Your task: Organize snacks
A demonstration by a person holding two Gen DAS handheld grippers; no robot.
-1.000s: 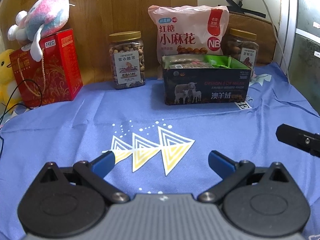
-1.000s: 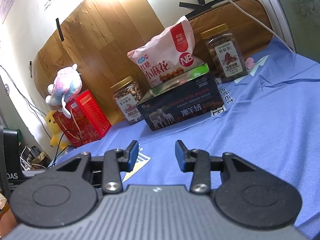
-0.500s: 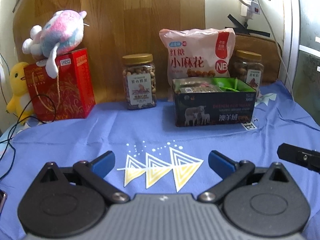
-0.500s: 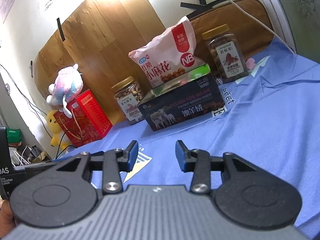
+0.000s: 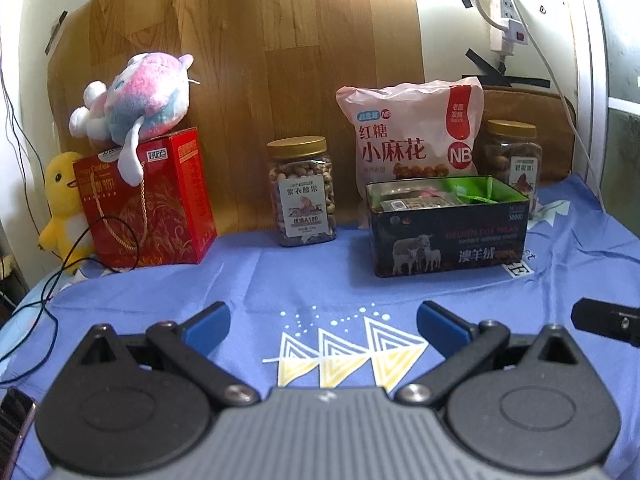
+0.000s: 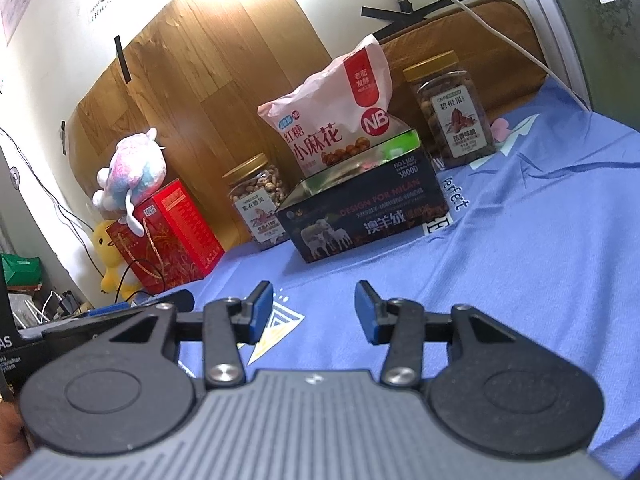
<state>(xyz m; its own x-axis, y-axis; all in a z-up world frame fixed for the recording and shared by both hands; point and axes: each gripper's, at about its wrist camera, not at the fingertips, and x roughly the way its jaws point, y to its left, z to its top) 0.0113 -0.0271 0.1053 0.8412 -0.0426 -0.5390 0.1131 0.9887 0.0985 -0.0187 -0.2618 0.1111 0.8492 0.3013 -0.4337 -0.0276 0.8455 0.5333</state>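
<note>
A dark open tin point(image 5: 448, 232) with sheep on its side holds small snack packets and sits on the blue cloth point(image 5: 320, 280). Behind it leans a pink snack bag point(image 5: 412, 140). A nut jar point(image 5: 304, 192) stands to its left and another jar point(image 5: 512, 156) to its right. My left gripper point(image 5: 323, 322) is open and empty, well short of the tin. My right gripper point(image 6: 314, 306) is open and empty, low over the cloth, facing the tin point(image 6: 360, 216), the bag point(image 6: 332, 120) and the jars point(image 6: 258, 204) point(image 6: 452, 112).
A red gift box point(image 5: 148, 200) with a plush toy point(image 5: 132, 96) on top stands at the back left, beside a yellow duck toy point(image 5: 62, 204). A black cable point(image 5: 52, 304) trails over the cloth's left edge. A wooden board backs the row.
The left gripper has pulled back and tilted up, so the row of snacks looks smaller and lower. The right gripper's view has barely shifted. Both stay open.
</note>
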